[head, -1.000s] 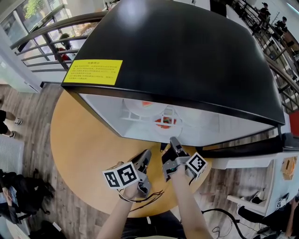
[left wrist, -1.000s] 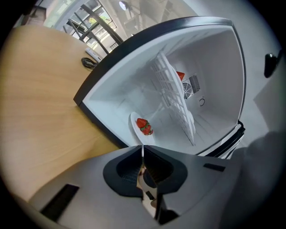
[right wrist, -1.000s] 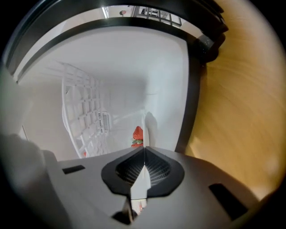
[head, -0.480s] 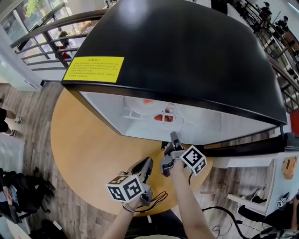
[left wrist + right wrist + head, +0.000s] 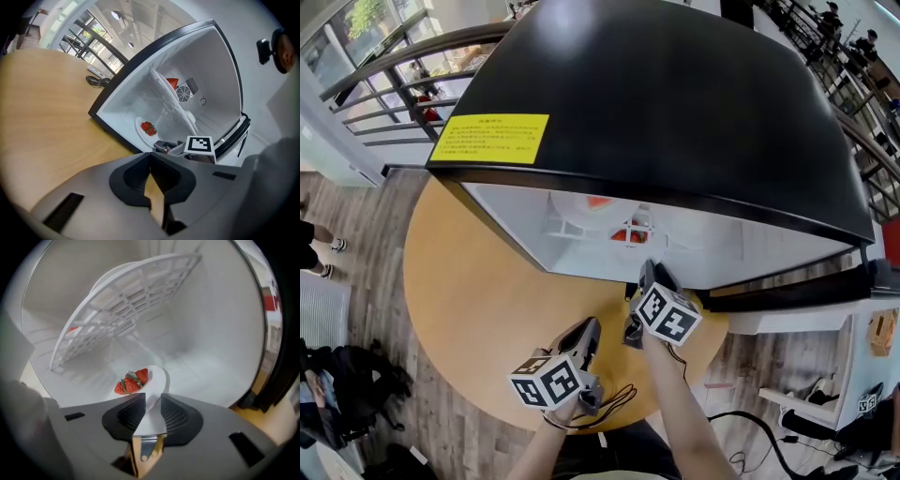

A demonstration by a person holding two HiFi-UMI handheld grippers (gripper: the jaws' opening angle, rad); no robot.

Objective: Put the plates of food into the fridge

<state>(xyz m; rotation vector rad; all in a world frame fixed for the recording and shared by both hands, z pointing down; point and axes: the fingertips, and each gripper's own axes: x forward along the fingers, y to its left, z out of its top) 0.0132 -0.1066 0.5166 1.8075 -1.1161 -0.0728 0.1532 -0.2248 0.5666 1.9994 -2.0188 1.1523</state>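
A white plate [image 5: 157, 376] with strawberries [image 5: 131, 381] lies on the floor of the open black mini fridge [image 5: 675, 112]. It also shows in the head view as the plate [image 5: 628, 236]. My right gripper [image 5: 152, 401] reaches into the fridge mouth. Its jaws have just been opening, and the plate's near rim lies loose between them. My left gripper [image 5: 151, 161] is shut on nothing and hangs over the wooden table [image 5: 478, 300]. It sits to the left of the right gripper [image 5: 645, 274] and nearer me. A second plate with red food [image 5: 172, 83] rests on the upper shelf.
The white wire shelf [image 5: 126, 310] spans the fridge above the strawberry plate. The open door's edge [image 5: 787, 298] stands at the right. A black cable [image 5: 96, 80] lies on the table far left of the fridge. Railings and floor lie beyond the round table.
The right gripper has rolled, so its marker cube now faces up, and its jaws have opened around the plate's rim. The left gripper has drawn back a little toward me.
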